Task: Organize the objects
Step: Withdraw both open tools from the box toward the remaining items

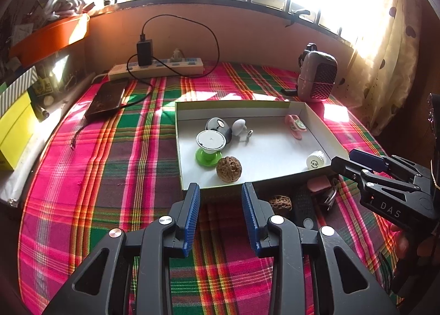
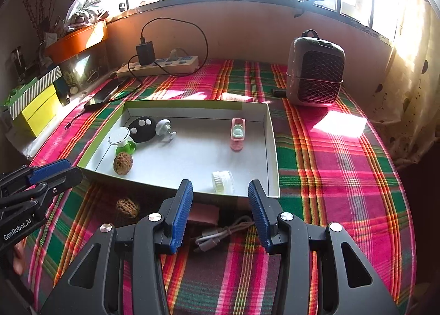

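Observation:
A shallow white box (image 1: 233,104) (image 2: 181,104) lies on the plaid cloth. It holds a walnut (image 1: 229,169) (image 2: 123,163), a green-and-white stand (image 1: 210,147), a pink clip (image 2: 238,133) and a white cap (image 2: 222,181). In front of the box lie a second walnut (image 1: 279,202) (image 2: 128,207), a pink block (image 2: 203,214), a black object (image 1: 304,202) and a coiled white cable (image 2: 220,233). My left gripper (image 1: 220,188) hangs open over the cloth just short of the box's near wall, holding nothing. My right gripper (image 2: 220,187) is open above the pink block and cable.
A power strip (image 1: 156,67) with a black charger and a phone (image 1: 106,99) lie at the back left. A small grey heater (image 2: 316,70) stands at the back right. Yellow boxes (image 2: 38,108) and an orange tray (image 1: 49,37) line the left edge.

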The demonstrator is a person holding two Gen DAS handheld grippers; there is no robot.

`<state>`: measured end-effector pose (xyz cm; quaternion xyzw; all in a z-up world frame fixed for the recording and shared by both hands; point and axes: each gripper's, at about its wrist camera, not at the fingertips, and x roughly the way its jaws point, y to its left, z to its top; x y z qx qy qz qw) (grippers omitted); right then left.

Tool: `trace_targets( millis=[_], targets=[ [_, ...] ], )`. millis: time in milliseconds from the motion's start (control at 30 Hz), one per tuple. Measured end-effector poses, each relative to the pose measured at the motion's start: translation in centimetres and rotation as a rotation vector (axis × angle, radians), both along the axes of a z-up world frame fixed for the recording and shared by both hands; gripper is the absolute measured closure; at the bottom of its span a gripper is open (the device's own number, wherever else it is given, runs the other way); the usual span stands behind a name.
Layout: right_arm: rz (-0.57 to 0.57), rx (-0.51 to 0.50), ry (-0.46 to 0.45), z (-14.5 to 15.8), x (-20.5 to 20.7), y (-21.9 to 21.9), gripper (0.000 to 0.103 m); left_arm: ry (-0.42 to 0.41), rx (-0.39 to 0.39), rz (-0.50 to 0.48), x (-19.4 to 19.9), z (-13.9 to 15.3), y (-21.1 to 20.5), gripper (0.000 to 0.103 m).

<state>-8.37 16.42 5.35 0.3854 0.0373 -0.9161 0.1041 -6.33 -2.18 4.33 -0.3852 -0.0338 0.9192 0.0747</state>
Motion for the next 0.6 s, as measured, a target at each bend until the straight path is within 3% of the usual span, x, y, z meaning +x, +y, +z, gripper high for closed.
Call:
trace_targets(
  millis=[200,600],
  targets=[
    [0.004,-0.026,-0.02,-0.6,1.4,0.2,0.059,-0.027,0.003,-0.012,0.7,-1.0,0.1,0.073],
    [0.134,-0.05,-0.044,-1.6,3.9,-3.5,0.059,-0.046,0.012,-0.003,1.4,-1.6,-0.4,0.073]
  ],
)
